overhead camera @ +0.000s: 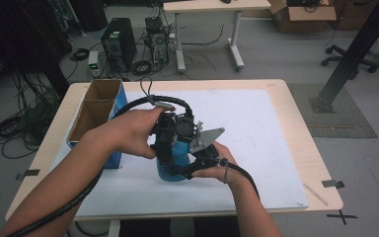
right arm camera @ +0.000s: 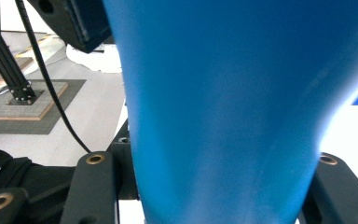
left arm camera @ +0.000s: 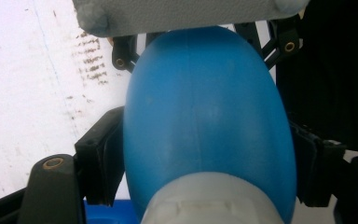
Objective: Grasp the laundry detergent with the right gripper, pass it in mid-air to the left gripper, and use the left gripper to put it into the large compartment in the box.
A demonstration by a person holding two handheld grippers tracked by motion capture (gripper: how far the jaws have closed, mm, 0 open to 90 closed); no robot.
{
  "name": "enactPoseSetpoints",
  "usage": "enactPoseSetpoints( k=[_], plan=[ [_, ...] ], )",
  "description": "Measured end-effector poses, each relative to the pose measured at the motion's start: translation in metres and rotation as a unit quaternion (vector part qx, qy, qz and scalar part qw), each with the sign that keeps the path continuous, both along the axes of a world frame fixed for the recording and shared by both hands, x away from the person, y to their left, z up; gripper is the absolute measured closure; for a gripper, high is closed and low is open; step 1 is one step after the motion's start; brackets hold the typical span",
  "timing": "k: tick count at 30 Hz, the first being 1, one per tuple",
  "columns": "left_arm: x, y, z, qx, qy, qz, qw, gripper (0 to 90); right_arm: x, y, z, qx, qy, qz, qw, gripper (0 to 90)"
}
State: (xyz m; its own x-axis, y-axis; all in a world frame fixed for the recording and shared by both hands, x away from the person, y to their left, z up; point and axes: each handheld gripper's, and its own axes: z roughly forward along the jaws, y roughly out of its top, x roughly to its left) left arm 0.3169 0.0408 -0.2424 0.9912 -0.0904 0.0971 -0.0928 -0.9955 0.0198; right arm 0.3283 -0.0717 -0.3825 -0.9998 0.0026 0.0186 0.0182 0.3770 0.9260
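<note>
Both grippers, left (overhead camera: 170,140) and right (overhead camera: 197,165), have their fingers clamped on the blue bottle (left arm camera: 205,121) standing mid-desk (overhead camera: 276,123), probably steadying it; next likely calls for twisting its cap

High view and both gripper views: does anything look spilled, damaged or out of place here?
Nothing stands out. The blue bottle stands on the white sheet, with the left gripper and the right gripper closed around it. The cardboard box sits upright at the table's left edge. No spill or damage is visible.

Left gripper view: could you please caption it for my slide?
Left gripper jaws clasp a blue bottle above the white mat.
</note>
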Motion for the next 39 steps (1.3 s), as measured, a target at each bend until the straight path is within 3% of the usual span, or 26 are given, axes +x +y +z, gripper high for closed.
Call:
enactPoseSetpoints(
  k=[20, 27, 39],
  plan=[
    [0.0016, -0.0011, -0.002, 0.01, 0.009, -0.001, 0.9999, 35.4, -0.0013, 0.0008, -0.002, 0.004, 0.002, -0.002, 1.0, 44.4],
    [0.0016, -0.0031, -0.0052, 0.03, 0.006, 0.003, 0.9995, 36.3, -0.0009, 0.0021, -0.0043, -0.001, -0.001, -0.007, 1.0, 44.6],
    [0.0024, -0.0001, -0.002, 0.022, 0.006, 0.0, 0.9997, 37.7, -0.0015, 0.0015, -0.0032, 0.002, -0.004, -0.008, 1.0, 44.6]
  ],
)
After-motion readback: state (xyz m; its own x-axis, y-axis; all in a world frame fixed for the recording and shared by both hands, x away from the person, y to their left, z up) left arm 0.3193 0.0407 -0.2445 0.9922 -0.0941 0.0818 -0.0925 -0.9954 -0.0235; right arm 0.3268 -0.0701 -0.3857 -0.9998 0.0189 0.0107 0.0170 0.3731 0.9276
